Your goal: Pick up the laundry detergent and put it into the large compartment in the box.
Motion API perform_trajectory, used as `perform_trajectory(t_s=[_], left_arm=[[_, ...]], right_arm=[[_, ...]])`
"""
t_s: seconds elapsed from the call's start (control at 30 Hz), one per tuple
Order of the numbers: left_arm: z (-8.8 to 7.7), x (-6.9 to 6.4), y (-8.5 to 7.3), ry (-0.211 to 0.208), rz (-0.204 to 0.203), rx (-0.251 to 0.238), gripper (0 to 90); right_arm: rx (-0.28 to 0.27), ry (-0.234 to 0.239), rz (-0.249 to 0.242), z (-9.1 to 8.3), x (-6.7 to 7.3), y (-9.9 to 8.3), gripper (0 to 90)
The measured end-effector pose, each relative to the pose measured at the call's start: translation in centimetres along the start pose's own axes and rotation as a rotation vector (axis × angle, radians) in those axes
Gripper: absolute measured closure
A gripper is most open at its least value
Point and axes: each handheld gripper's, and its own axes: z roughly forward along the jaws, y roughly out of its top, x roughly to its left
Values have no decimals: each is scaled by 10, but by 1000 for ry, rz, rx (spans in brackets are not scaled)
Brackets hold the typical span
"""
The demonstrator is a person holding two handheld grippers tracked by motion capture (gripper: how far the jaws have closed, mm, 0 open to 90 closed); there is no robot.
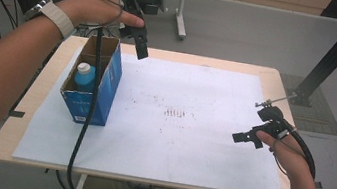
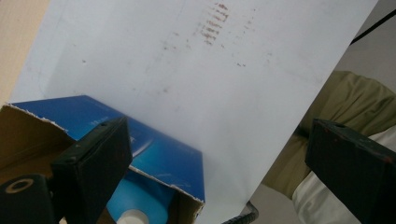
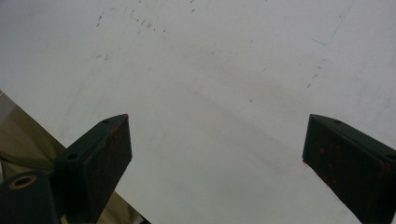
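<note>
A blue cardboard box (image 1: 106, 90) with an open top stands at the left of the white sheet (image 1: 189, 148). Inside it a light blue bottle (image 1: 85, 76) with a white cap stands upright. My left gripper (image 1: 141, 48) hangs in the air above the box's far right corner, held by a hand with a watch. In the left gripper view my left gripper (image 2: 217, 140) is open with nothing between its jaws, and the box (image 2: 163, 158) and bottle (image 2: 135, 205) lie below. My right gripper (image 1: 245, 137) hovers low over the sheet's right side, and in its own view it (image 3: 218, 135) is open and holds nothing.
The sheet covers most of a light wooden table (image 1: 279, 83) and has faint reddish marks (image 1: 176, 112) at its middle. A black cable (image 1: 83, 127) trails from the left gripper across the box. A black frame post (image 1: 334, 53) stands on the floor at the far right.
</note>
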Motion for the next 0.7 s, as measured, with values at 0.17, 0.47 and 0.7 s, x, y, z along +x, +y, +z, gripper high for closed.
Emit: perform_trajectory(t_s=[0.17,0.47,0.7], left_arm=[[11,0,2,-18,35,2,77],[30,-5,8,-34,87,-1,78],[46,-10,14,-42,113,17,79]], right_arm=[[-1,-1,1,0,0,-1,78],[2,2,0,3,1,0,79],[-4,1,-2,2,2,-2,78]])
